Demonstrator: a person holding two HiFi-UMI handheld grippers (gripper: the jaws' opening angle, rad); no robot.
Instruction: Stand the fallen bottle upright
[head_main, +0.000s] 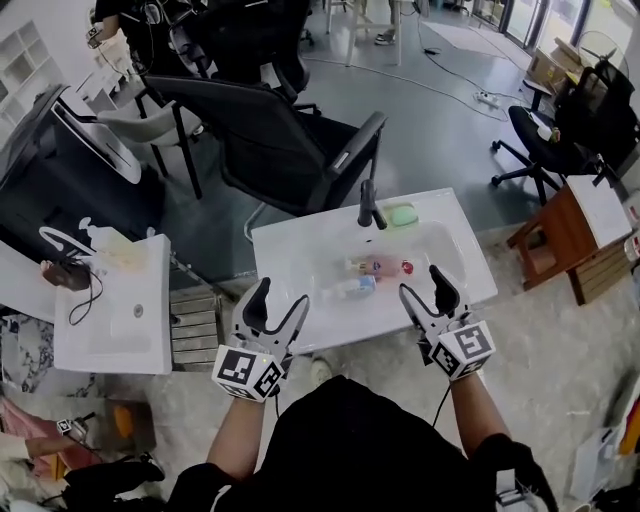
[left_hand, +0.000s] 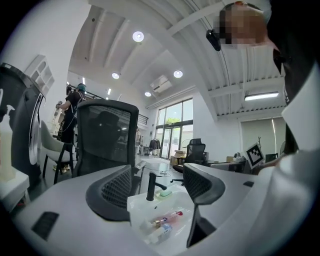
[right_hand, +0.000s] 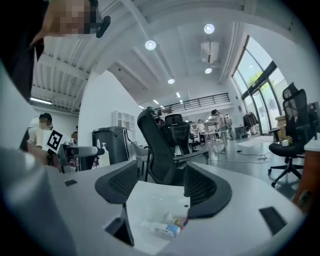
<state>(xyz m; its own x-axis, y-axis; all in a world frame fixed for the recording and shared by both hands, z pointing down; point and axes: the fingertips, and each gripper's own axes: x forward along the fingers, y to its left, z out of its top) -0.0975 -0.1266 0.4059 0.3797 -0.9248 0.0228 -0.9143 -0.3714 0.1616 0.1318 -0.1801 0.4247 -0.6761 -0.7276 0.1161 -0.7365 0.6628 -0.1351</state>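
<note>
Two small bottles lie on their sides in the white sink basin (head_main: 300, 250): a pink one (head_main: 380, 266) and, nearer me, a clear one with a blue label (head_main: 352, 288). A black faucet (head_main: 368, 205) and a green soap bar (head_main: 402, 214) stand at the basin's far rim. My left gripper (head_main: 280, 297) hovers open at the basin's near left edge. At the near right edge my right gripper (head_main: 422, 283) is open too. Neither touches a bottle. The left gripper view shows the pink bottle (left_hand: 169, 218) and the blue-labelled bottle (left_hand: 161, 231). In the right gripper view the blue-labelled bottle (right_hand: 165, 230) partly hides the pink bottle (right_hand: 181, 221).
A black office chair (head_main: 290, 140) stands just behind the sink. A second white sink (head_main: 115, 310) with pump bottles is at the left, with a slatted wooden step (head_main: 195, 325) between the two. A wooden table (head_main: 580, 240) stands at the right.
</note>
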